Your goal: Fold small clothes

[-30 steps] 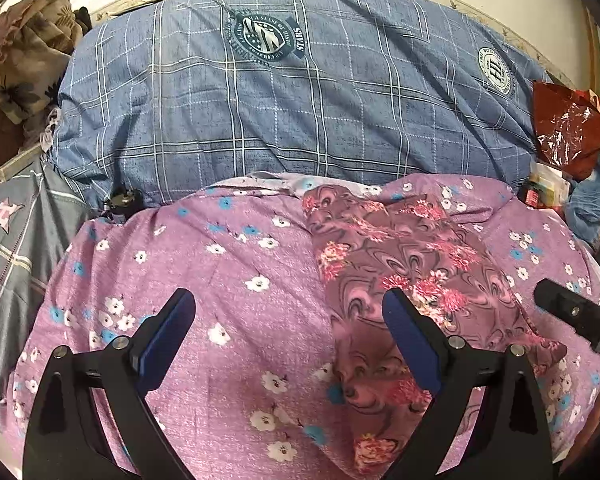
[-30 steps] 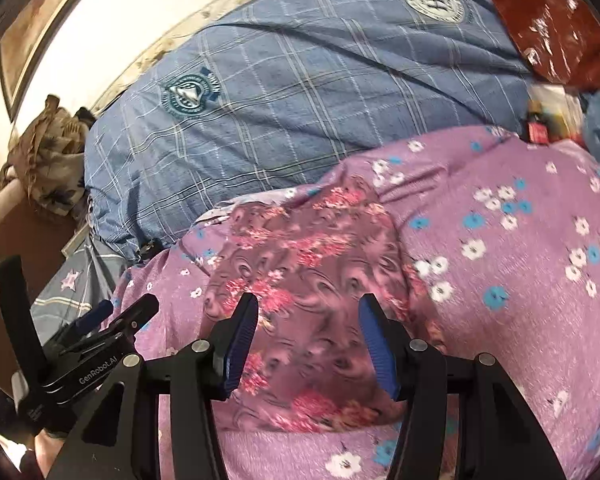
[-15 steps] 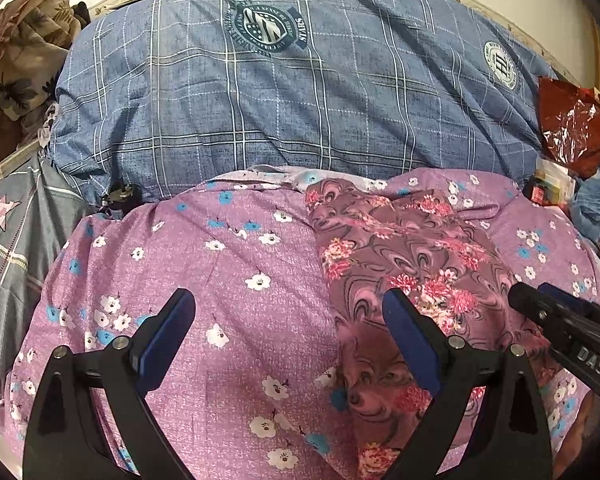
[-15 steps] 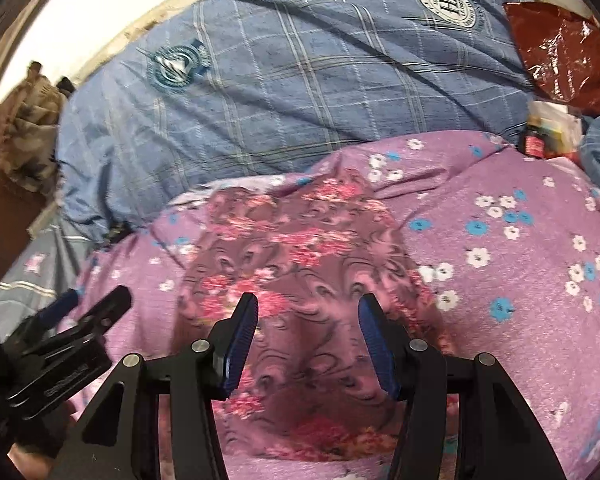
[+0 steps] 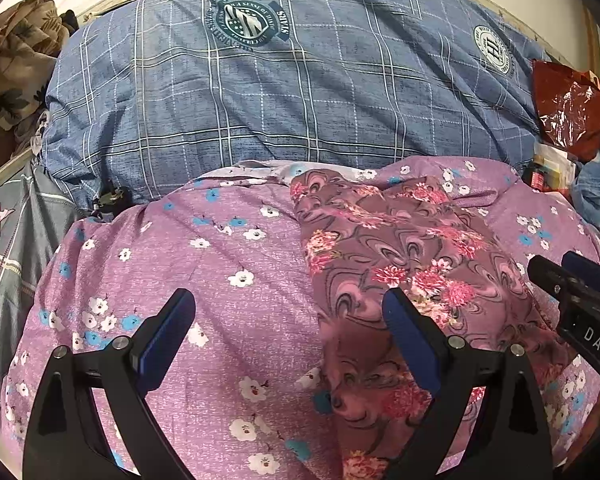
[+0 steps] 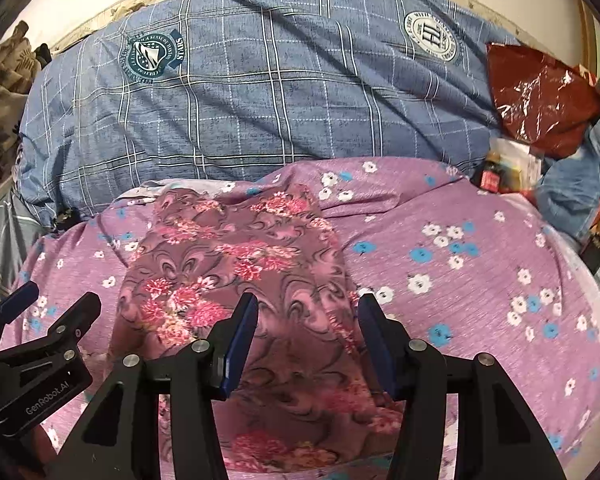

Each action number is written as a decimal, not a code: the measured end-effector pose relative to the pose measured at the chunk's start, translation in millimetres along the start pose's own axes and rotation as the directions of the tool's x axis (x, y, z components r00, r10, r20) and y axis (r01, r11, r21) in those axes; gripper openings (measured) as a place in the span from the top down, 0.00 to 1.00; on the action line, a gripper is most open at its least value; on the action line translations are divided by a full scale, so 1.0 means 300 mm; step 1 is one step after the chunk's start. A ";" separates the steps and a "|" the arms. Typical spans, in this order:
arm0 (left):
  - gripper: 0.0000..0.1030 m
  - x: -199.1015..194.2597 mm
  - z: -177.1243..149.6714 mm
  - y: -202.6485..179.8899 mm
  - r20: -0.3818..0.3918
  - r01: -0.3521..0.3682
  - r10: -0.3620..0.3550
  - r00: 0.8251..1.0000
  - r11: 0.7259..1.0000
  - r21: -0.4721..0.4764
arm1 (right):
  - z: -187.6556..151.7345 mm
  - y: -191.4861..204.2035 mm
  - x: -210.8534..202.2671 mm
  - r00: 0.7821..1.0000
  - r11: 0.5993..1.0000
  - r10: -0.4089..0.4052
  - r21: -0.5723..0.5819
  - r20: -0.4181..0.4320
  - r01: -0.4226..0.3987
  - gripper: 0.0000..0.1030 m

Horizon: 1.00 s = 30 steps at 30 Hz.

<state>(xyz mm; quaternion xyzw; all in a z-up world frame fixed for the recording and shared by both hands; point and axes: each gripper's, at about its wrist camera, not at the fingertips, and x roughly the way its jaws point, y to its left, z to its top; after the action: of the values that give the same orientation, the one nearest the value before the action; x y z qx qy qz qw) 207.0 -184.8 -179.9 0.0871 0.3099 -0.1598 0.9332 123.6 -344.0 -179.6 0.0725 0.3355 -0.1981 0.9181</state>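
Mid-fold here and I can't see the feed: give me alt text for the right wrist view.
The right gripper hovers open over the near part of a mauve floral garment lying flat on a purple flowered sheet. The left gripper shows at the left edge, and a blue checked quilt lies behind.

Right gripper (image 6: 306, 338) poised over mauve floral garment (image 6: 236, 264) on purple flowered sheet (image 6: 480, 280), jaws apart, nothing pinched.

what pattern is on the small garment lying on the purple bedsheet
Pink-red flowers with dark swirls on a mauve ground; clearest in the right wrist view.
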 end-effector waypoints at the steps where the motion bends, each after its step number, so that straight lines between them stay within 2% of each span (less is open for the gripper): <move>1: 0.07 0.002 -0.001 -0.005 -0.001 -0.001 0.001 1.000 1.000 0.002 | 0.001 -0.001 -0.001 1.000 1.000 0.001 0.000 0.001 -0.001 0.47; 10: 0.07 0.008 0.000 -0.028 -0.007 0.007 -0.007 1.000 1.000 0.015 | 0.003 -0.002 -0.011 0.999 0.999 -0.042 -0.026 0.022 0.043 0.47; 20: 0.07 0.006 0.002 -0.030 -0.004 0.007 -0.007 1.000 1.000 0.010 | 0.007 0.002 -0.013 0.998 0.998 -0.051 -0.038 0.027 0.052 0.47; 24: 0.07 0.015 0.005 -0.015 -0.020 0.044 -0.044 0.999 0.999 -0.012 | 0.004 0.000 -0.011 0.998 0.997 -0.050 -0.053 0.026 0.051 0.48; 27: 0.07 0.028 0.020 0.030 -0.025 0.052 -0.053 0.998 0.997 -0.053 | 0.006 -0.028 -0.004 1.000 0.999 -0.016 -0.037 0.014 0.016 0.48; 30: 0.07 0.042 0.037 0.086 -0.023 0.032 -0.034 0.999 0.995 -0.095 | 0.018 -0.101 0.009 0.997 0.995 0.076 0.057 0.021 -0.077 0.50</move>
<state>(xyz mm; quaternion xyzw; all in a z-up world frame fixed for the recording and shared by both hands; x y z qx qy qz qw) 231.9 -166.6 -177.2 0.0394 0.3300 -0.1592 0.9296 116.3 -373.8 -177.1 0.1098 0.3180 -0.1728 0.9257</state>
